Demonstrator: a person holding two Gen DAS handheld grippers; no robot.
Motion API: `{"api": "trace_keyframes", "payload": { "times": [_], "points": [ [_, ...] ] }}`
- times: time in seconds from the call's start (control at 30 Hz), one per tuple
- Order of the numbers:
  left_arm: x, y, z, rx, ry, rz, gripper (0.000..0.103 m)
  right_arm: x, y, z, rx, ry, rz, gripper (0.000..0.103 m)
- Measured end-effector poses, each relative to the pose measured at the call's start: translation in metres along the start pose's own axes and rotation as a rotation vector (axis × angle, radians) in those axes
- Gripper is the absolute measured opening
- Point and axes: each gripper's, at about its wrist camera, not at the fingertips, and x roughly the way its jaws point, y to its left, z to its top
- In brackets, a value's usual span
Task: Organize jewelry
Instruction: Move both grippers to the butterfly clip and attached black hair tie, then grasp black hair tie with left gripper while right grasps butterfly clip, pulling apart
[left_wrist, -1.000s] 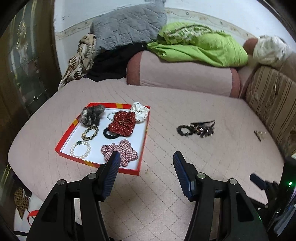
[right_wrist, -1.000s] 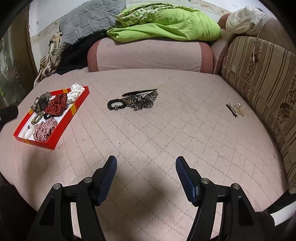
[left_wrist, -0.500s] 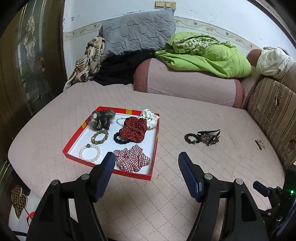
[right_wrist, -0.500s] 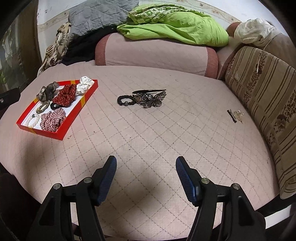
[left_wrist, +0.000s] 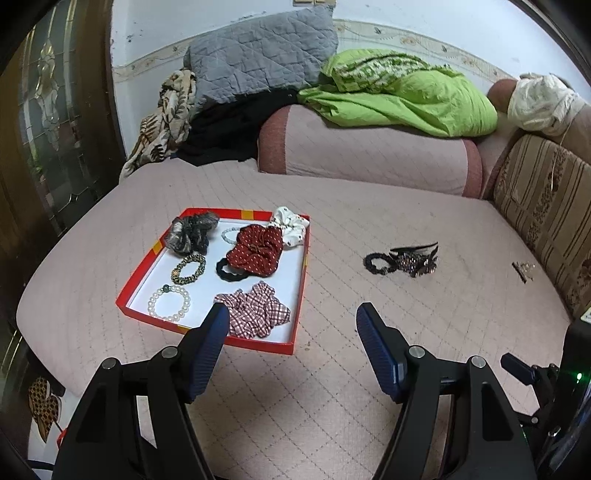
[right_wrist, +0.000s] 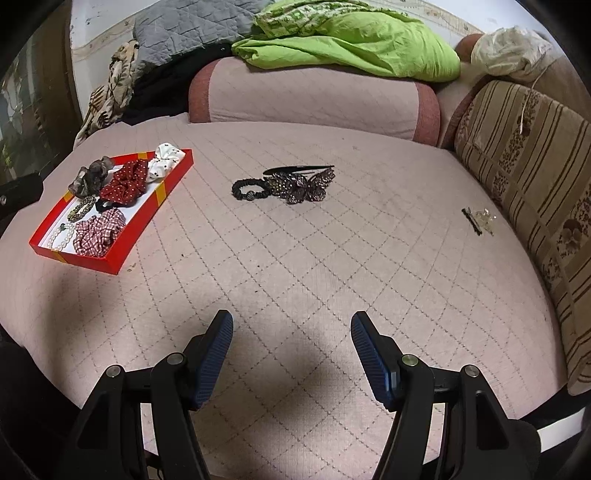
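A red tray (left_wrist: 137, 274) with a white floor lies on the pink quilted bed and holds several scrunchies and bracelets; it also shows at the left of the right wrist view (right_wrist: 147, 225). A black hair tie (right_wrist: 248, 190), a beaded butterfly clip (right_wrist: 301, 186) and a black headband (right_wrist: 295, 168) lie together mid-bed, also in the left wrist view (left_wrist: 404, 259). A small clear clip with a black pin (right_wrist: 478, 218) lies near the striped cushion. My left gripper (left_wrist: 290, 315) is open and empty beside the tray's near corner. My right gripper (right_wrist: 291, 323) is open and empty above bare quilt.
A pink bolster (right_wrist: 314, 96) with a green blanket (right_wrist: 351, 40) and grey pillow (left_wrist: 258, 55) lines the far side. A striped brown cushion (right_wrist: 528, 166) lines the right. The bed's edge drops off at left and front. The other gripper's body (left_wrist: 554, 387) shows at lower right.
Both grippers have drawn back and tilted up; the tray and the hair pieces now sit farther away in both views. Both stayed open and empty.
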Motion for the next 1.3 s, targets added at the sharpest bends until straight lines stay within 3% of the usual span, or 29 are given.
{"api": "trace_keyframes", "payload": {
  "times": [0.1, 0.3, 0.5, 0.6, 0.8, 0.87, 0.93, 1.07, 1.2, 1.3],
  "points": [
    [0.005, 0.000, 0.000, -0.004, 0.020, -0.013, 0.071, 0.001, -0.004, 0.002, 0.013, -0.010, -0.001, 0.071],
    [0.035, -0.003, -0.006, 0.000, 0.138, -0.019, 0.073, 0.004, -0.018, 0.009, 0.049, -0.046, -0.006, 0.071],
    [0.060, -0.005, 0.009, -0.012, 0.191, -0.025, 0.073, 0.021, -0.028, 0.018, 0.037, -0.040, 0.006, 0.071],
    [0.087, -0.016, 0.025, 0.012, 0.246, -0.074, 0.073, 0.032, -0.035, 0.036, 0.032, -0.042, 0.060, 0.071],
    [0.147, -0.051, 0.055, 0.072, 0.233, -0.095, 0.073, 0.068, -0.056, 0.090, 0.025, -0.054, 0.122, 0.071],
    [0.170, -0.057, 0.060, 0.055, 0.269, -0.110, 0.073, 0.082, -0.062, 0.100, 0.050, -0.045, 0.149, 0.071],
    [0.196, -0.062, 0.063, 0.027, 0.305, -0.133, 0.070, 0.097, -0.070, 0.110, 0.103, -0.036, 0.195, 0.071],
    [0.232, -0.073, 0.067, 0.026, 0.332, -0.148, 0.055, 0.125, -0.080, 0.125, 0.220, -0.003, 0.278, 0.071],
    [0.266, -0.085, 0.065, 0.036, 0.380, -0.178, 0.039, 0.149, -0.080, 0.133, 0.269, 0.034, 0.292, 0.071],
    [0.277, -0.093, 0.063, 0.061, 0.370, -0.186, 0.039, 0.165, -0.081, 0.135, 0.300, 0.063, 0.306, 0.071]
  ]
}}
